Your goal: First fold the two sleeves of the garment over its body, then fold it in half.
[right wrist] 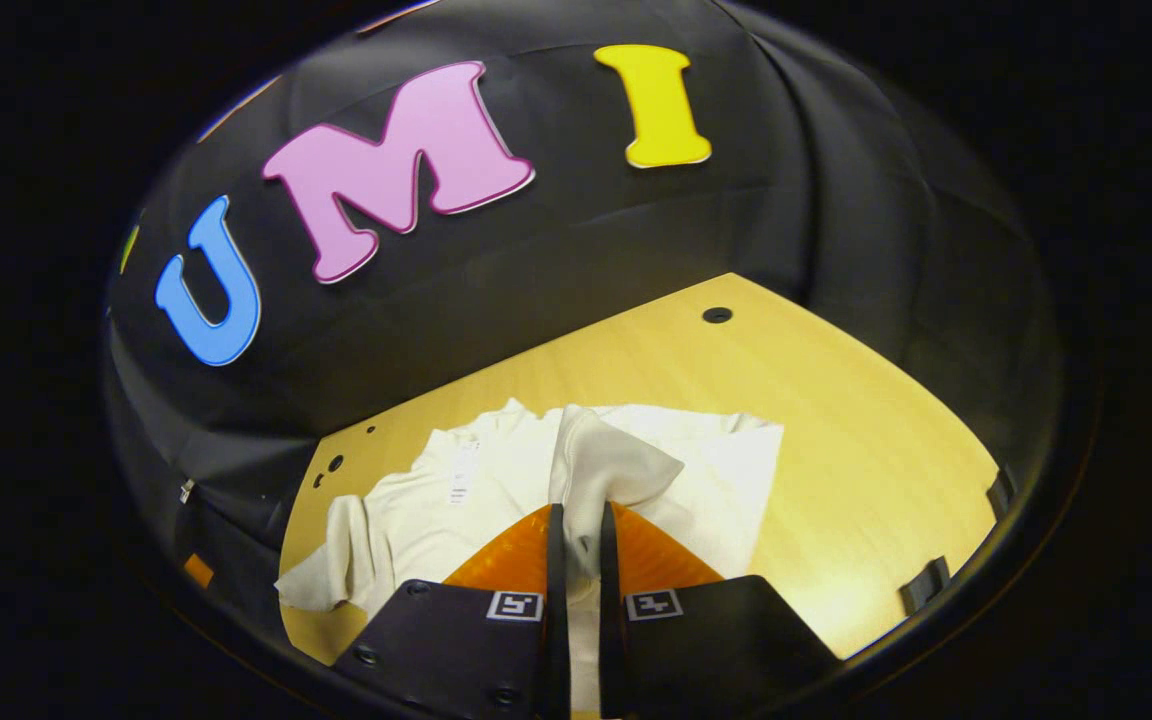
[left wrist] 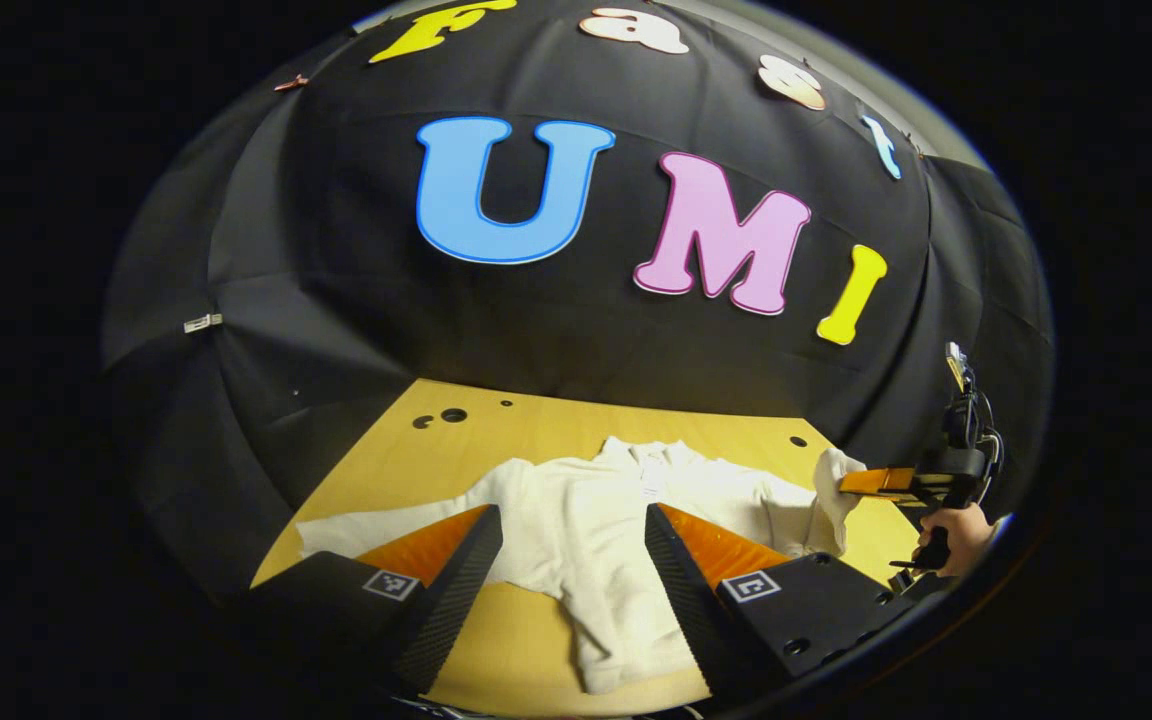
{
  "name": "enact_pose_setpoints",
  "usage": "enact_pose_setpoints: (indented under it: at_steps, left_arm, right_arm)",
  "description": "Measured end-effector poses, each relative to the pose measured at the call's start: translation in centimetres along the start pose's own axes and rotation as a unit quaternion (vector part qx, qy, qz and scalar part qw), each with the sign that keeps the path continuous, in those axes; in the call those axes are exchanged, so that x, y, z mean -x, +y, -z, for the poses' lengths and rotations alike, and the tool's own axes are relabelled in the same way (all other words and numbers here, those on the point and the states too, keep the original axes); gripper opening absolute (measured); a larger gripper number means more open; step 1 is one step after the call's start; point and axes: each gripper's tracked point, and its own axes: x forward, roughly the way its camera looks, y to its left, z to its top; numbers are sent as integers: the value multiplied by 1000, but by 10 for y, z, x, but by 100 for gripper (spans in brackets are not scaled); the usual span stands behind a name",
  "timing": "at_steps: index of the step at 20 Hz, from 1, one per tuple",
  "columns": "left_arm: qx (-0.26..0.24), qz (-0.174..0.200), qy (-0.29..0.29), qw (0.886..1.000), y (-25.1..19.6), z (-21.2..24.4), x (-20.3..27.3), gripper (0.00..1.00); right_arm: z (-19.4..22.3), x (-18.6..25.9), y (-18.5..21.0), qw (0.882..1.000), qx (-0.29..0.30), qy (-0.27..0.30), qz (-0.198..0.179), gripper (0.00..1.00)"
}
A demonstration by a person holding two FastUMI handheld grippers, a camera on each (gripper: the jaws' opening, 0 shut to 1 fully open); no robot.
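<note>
Sleeve [right wrist: 608, 462] cloth sits clamped in the right gripper [right wrist: 576, 560] at lower centre, lifted to fold over the garment [left wrist: 626, 500], while the left gripper [left wrist: 571, 545] waits spread apart above it.

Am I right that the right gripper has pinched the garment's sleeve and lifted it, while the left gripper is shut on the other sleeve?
Not quite: the left gripper is open, its fingers spread above the garment and holding nothing, as the left gripper view shows. The rest stands: the right gripper is shut on the sleeve and has it lifted.
</note>
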Motion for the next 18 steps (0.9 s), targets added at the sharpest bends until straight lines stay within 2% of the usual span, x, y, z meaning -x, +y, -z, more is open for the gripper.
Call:
enact_pose_setpoints:
  at_steps: [6, 7, 8, 12, 13, 14, 18]
  left_arm:
    - [28, -34, 7, 999, 64, 8, -6, 94]
    - [32, -40, 9, 999, 74, 12, -8, 90]
    - [36, -46, 12, 998, 82, 14, -10, 94]
    - [45, -66, 25, 997, 113, 28, -17, 94]
    - [46, -71, 29, 996, 119, 30, -17, 90]
    - [49, -78, 32, 995, 129, 36, -18, 94]
    - [53, -99, 46, 993, 156, 51, -24, 94]
  right_arm:
    - [42, -39, 87, 997, 43, 40, -43, 15]
    - [51, -45, 97, 996, 52, 48, -47, 15]
    - [60, -49, 105, 995, 61, 56, -50, 15]
    - [103, -68, 121, 989, 94, 95, -58, 15]
    - [112, -73, 122, 988, 101, 106, -57, 15]
    - [123, -76, 122, 986, 106, 118, -55, 15]
    - [160, -90, 117, 978, 111, 170, -42, 16]
